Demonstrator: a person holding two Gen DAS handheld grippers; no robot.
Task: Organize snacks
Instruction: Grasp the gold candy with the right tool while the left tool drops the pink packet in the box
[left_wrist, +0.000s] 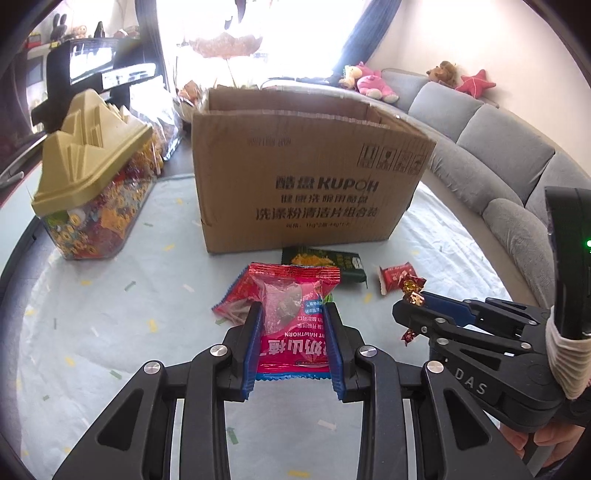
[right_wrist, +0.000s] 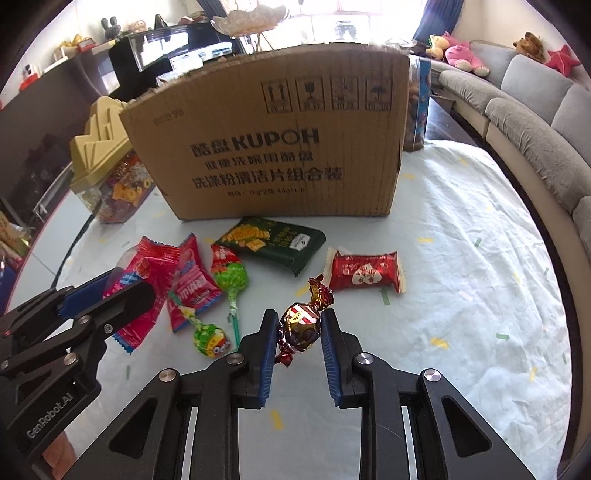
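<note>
On a pale cloth-covered table (right_wrist: 461, 229), in front of an open KUPOH cardboard box (left_wrist: 306, 177), the left gripper (left_wrist: 293, 317) clamps a red hawthorn snack packet (left_wrist: 291, 314) between its blue pads, the packet lifted toward the camera. Nearer the camera than the box, the right gripper (right_wrist: 299, 325) pinches a foil-wrapped round candy (right_wrist: 301, 326) at its middle, twisted ends sticking out above and below. Just before the box lies a dark green snack bar (right_wrist: 271, 243); to that bar's right sits a small red wrapped cake (right_wrist: 364, 273), and to its left two green lollipops (right_wrist: 231, 277) and more red packets (right_wrist: 192, 284) lie touching. Left of the box stands a clear candy jar (left_wrist: 92, 206) with a tan sculpted lid.
</note>
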